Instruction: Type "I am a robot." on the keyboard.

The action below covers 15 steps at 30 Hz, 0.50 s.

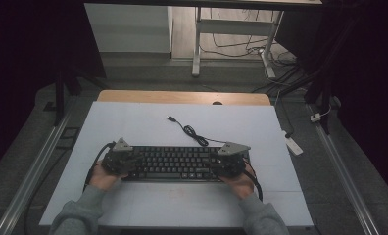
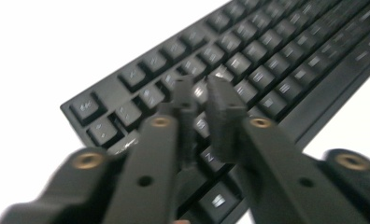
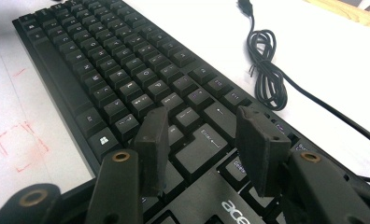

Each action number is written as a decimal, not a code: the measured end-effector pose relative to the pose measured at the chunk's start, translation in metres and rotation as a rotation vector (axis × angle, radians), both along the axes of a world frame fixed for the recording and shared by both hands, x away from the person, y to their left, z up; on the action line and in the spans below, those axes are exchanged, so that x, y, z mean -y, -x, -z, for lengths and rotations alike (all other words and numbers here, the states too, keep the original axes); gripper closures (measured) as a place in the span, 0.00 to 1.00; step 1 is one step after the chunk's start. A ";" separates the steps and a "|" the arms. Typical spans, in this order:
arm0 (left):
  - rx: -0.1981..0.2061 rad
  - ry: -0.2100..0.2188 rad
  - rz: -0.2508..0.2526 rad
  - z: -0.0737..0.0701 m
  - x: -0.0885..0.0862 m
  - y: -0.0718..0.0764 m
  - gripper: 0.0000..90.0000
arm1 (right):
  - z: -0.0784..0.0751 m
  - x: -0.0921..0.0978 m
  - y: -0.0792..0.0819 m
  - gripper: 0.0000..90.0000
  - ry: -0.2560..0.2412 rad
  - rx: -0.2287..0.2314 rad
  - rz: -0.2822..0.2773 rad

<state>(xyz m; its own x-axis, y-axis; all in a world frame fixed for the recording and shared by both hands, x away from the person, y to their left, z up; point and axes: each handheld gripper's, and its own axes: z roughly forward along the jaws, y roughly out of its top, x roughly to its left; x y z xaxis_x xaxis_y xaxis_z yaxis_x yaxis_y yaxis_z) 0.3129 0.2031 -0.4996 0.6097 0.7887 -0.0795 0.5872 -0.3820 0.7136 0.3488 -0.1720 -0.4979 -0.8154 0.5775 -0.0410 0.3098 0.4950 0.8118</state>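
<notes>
A black keyboard (image 1: 175,164) lies across the white table top (image 1: 133,127), and its black cable (image 1: 192,131) coils behind it and ends in a loose USB plug. My left gripper (image 1: 128,160) hovers over the keyboard's left end. In the left gripper view its jaws (image 2: 202,100) stand almost together above the keys (image 2: 248,60) with nothing between them. My right gripper (image 1: 220,164) is over the right end. In the right gripper view it (image 3: 202,128) is open, its jaws straddling the Enter key (image 3: 206,144) of the keyboard (image 3: 103,70); the coiled cable (image 3: 267,70) lies beyond.
Faint red marks (image 3: 19,144) are drawn on the white surface in front of the keyboard. A strip of wooden table edge (image 1: 182,96) runs along the far side. Beyond it stand white desk legs (image 1: 197,44) and floor cables; a power strip (image 1: 294,145) lies at the right.
</notes>
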 end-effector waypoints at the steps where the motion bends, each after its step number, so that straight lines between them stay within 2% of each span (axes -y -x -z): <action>1: 0.008 0.017 -0.001 -0.002 0.000 0.001 0.83 | 0.000 0.000 0.000 0.61 0.000 0.000 0.000; 4: 0.027 0.041 0.004 -0.005 0.002 0.003 0.67 | 0.000 0.000 0.000 0.61 0.006 0.001 0.002; 7: 0.029 0.052 0.001 -0.006 0.002 0.003 0.57 | 0.000 0.000 0.000 0.61 0.006 0.000 0.003; 11: 0.029 0.057 -0.014 -0.006 0.002 0.003 0.47 | 0.000 0.000 0.000 0.61 0.000 0.001 -0.002; 15: 0.029 0.054 -0.014 -0.006 0.001 0.002 0.42 | -0.001 0.001 0.000 0.61 -0.001 0.000 -0.001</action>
<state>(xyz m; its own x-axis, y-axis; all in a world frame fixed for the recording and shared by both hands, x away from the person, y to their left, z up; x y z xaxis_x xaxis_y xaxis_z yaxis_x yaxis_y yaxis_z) 0.3104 0.2023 -0.4934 0.6012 0.7921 -0.1052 0.5713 -0.3339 0.7498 0.3487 -0.1726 -0.4973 -0.8161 0.5765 -0.0403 0.3092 0.4945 0.8123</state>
